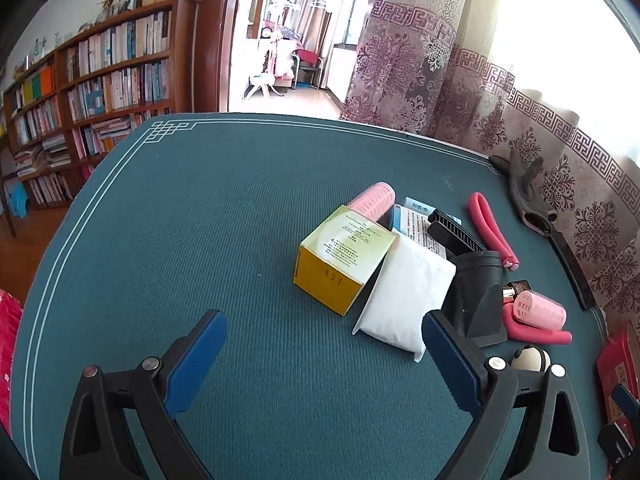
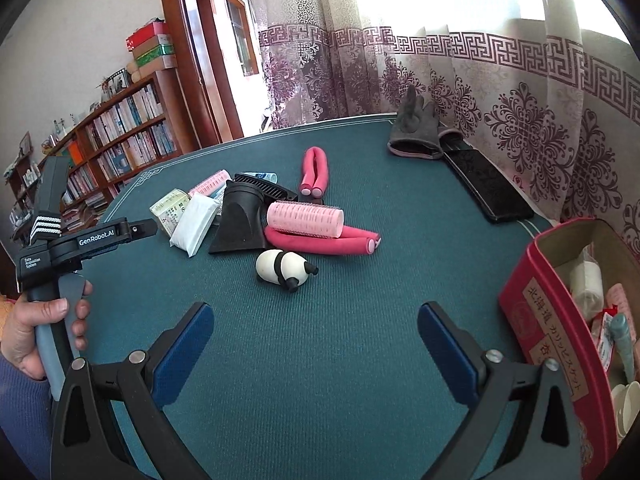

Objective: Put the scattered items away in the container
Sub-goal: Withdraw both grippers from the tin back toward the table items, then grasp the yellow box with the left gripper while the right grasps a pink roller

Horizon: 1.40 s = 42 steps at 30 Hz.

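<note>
Green mat [image 2: 320,360] covers the table; bookshelves [image 1: 100,92] stand at the left wall and patterned curtains [image 2: 520,100] hang behind the far edge.

Nearest: right gripper [image 2: 316,344], jaws spread wide, nothing between the blue pads [image 2: 182,354], bare mat under them. Left gripper [image 1: 324,356] likewise spread wide and empty; its right-side pad sits just in front of the white pack [image 1: 404,300]. A hand [image 2: 28,328] at the left edge of the right view holds the left gripper's handle.

Container: red box [image 2: 560,320] at the near right of the table, open-topped. Inside it are a white roll, a pale pink item and a teal piece; the rest is too cropped to tell.

Mid-table pile, from the front:
- panda toy [image 2: 284,268], alone, on its side, just in front of the pile.
- pink foam rod [image 2: 320,242], folded, lying flat; pink roller [image 2: 306,220] rests on it.
- black nozzle [image 2: 240,220], left of the roller, touching the white pack.
- yellow box [image 1: 340,264], left of the white pack, tipped onto it.
- second roller [image 1: 372,198] behind the yellow box; a black comb [image 2: 262,186] and printed sachets [image 1: 416,220] lie behind the nozzle.
- second foam rod [image 2: 314,172], folded, farther back, apart from the pile.

Far right edge: grey glove [image 2: 416,128], with a long black case [image 2: 488,184] just beside it running along the table edge towards the red box.
</note>
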### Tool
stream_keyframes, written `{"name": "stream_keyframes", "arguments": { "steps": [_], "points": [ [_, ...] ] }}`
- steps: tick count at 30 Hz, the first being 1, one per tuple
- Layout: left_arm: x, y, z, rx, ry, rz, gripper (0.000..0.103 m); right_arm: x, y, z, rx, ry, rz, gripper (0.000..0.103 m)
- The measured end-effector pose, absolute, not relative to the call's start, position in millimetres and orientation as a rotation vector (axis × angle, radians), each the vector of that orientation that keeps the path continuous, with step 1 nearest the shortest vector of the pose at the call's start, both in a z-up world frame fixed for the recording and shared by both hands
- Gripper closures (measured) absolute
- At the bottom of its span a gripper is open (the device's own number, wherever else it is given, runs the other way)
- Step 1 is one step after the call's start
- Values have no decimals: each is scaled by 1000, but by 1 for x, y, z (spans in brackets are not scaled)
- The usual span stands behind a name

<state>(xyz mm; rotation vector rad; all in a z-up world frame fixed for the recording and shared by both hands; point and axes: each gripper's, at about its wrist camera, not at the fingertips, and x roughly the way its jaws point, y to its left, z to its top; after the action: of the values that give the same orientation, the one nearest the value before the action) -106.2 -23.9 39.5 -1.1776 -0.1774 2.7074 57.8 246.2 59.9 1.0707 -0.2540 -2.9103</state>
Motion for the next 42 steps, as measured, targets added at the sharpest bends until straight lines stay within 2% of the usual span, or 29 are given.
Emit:
{"name": "stream_keyframes", "arguments": {
  "steps": [11,13,15,16,18,24,30,39,41,42],
  "points": [
    [-160,-8,24,-1156,-138,2699,6,37,255,46,1130,-296,-2887,1],
    [-162,-10,22,-1135,-202,2661,24,33,255,45,1131,-292,-2886,1],
    [-161,-12,23,-1126,-229,2646,50,27,254,46,1131,-287,-2890,1],
    [-160,-11,23,-1133,-201,2661,56,23,254,46,1132,-287,-2893,1],
    [-157,-11,24,-1133,-162,2680,57,15,253,49,1127,-304,-2887,1],
    [-144,-16,36,-1088,-194,2662,57,-14,245,60,1083,-315,-2905,1],
    [-133,-25,56,-1012,-240,2687,57,-46,229,55,1090,-225,-2955,1],
    [-137,-27,50,-1039,-253,2690,57,-82,224,31,1197,-128,-3014,2],
    [-137,-26,49,-1042,-251,2690,57,-83,227,27,1227,-144,-3007,22],
    [-137,-26,48,-1046,-249,2688,57,-83,230,26,1241,-166,-3003,25]
  ]
}}
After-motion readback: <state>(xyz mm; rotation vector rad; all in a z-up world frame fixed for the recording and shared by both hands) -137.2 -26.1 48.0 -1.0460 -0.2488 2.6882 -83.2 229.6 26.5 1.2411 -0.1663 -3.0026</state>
